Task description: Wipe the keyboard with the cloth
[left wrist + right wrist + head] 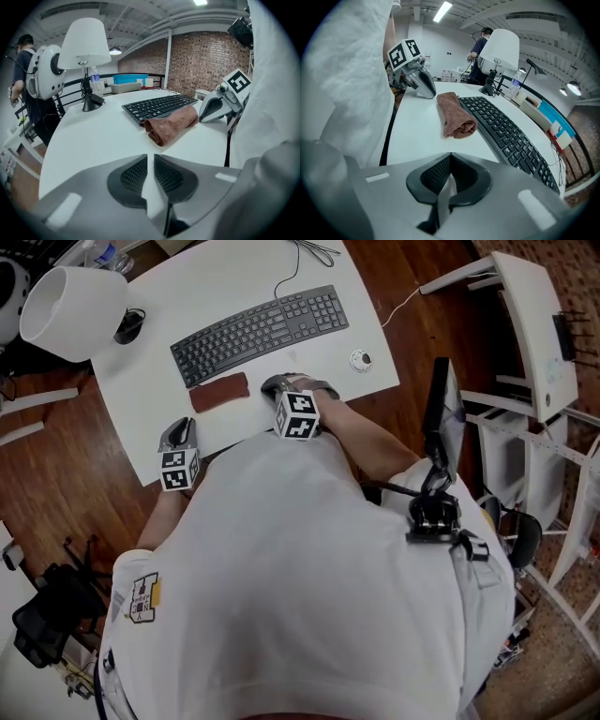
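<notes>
Brown folded cloth [218,391] lies beside the keyboard [260,333] (gripped by neither), right tool [278,384] closed empty, left tool [178,427] barely parted.

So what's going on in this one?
A person at a white table holds a gripper in each hand. The cloth lies folded before the keyboard, untouched. The right tongs, shut and empty, are by its right end; the left tongs, barely apart and empty, by its left. No wiping yet.
</notes>
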Available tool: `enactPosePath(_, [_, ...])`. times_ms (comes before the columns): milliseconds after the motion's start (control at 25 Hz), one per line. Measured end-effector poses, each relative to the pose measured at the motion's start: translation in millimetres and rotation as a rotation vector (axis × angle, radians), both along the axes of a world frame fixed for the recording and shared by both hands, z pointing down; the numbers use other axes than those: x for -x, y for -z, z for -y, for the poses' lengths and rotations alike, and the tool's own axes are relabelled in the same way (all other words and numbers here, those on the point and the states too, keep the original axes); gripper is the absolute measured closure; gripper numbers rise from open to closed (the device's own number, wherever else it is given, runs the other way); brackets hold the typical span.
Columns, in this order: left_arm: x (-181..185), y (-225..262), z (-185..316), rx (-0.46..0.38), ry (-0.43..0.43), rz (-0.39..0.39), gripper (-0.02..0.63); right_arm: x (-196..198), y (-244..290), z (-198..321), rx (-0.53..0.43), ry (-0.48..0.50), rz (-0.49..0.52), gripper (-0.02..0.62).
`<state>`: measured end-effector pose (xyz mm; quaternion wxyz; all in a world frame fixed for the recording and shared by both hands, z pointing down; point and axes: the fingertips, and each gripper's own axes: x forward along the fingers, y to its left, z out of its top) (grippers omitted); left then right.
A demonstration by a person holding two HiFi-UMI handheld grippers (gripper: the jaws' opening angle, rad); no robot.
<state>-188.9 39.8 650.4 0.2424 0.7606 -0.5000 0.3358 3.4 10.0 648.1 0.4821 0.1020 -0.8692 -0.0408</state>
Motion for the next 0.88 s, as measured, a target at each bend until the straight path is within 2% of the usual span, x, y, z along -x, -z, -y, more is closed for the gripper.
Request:
enactPosePath(360, [-0.6, 0.3, -0.1, -0.030, -0.004, 0.001, 0.563, -0.8, 0.6, -0.4, 0.015, 0.002, 0.013, 0.595])
enactPosePath(880, [-1.1, -0.9, -5.4, -0.022, 0.003, -0.008, 0.566, -0.4, 0.3, -0.9, 0.025, 0.003, 0.018, 0.595])
